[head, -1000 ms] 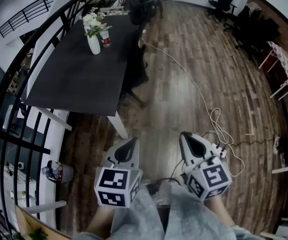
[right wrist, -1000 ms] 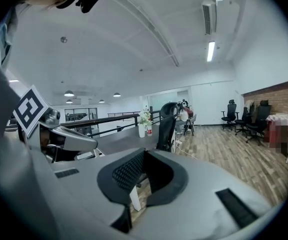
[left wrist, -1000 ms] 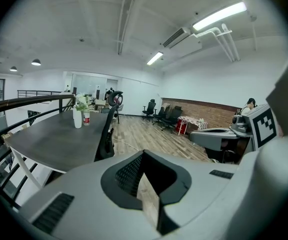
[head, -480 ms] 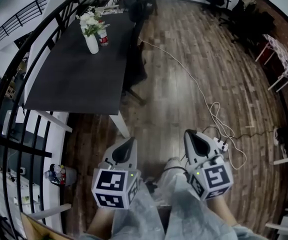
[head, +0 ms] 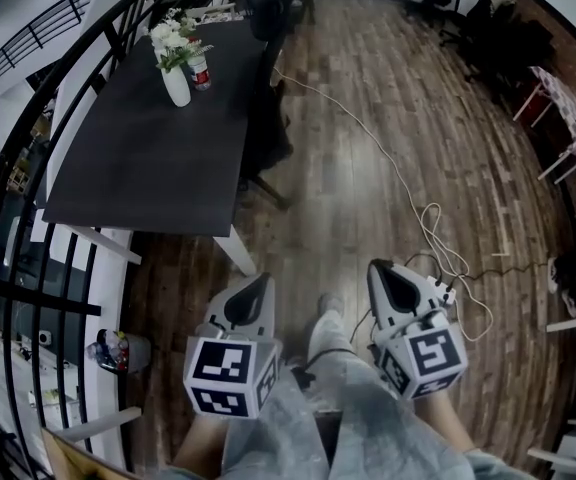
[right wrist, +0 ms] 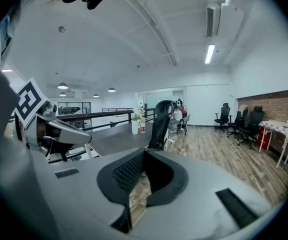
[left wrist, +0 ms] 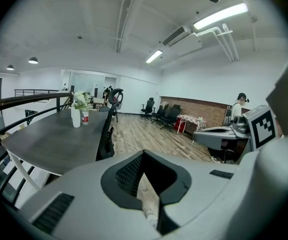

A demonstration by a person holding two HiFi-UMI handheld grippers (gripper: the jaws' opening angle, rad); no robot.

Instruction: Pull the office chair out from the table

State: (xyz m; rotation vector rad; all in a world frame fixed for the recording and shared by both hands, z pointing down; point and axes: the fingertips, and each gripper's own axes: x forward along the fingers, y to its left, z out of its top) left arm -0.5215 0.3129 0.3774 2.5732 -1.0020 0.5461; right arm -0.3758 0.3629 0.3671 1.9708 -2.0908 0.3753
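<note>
The jaws of the left gripper (left wrist: pixel 146 186) are clenched together with nothing between them; only a thin strip of wooden floor (head: pixel 368 118) shows through the slit. The jaws of the right gripper (right wrist: pixel 138 186) are likewise pressed shut and grasp nothing. In the head view both grippers are held side by side at the near edge, above the person's legs (head: pixel 343 423), and point away toward the far end of the room. The left one is just near of the white leg at the near right corner of the desk (head: pixel 148 158). The office chair (head: pixel 266 128) is well apart from both pairs of jaws, farther off and slightly to the left of them. It is black and pushed in against the desk's right long edge; its backrest and headrest rise above the dark desktop in both gripper views. On the far part of the desk, left of the chair, a white vase (head: pixel 176 86) of flowers stands just beside a small bottle (head: pixel 199 71) with a red label. A white cable (head: pixel 398 183) runs along the floor from beside the chair toward the near right, where it loops close to the right gripper. A black railing (head: pixel 28 168) runs along the left of the desk.
</note>
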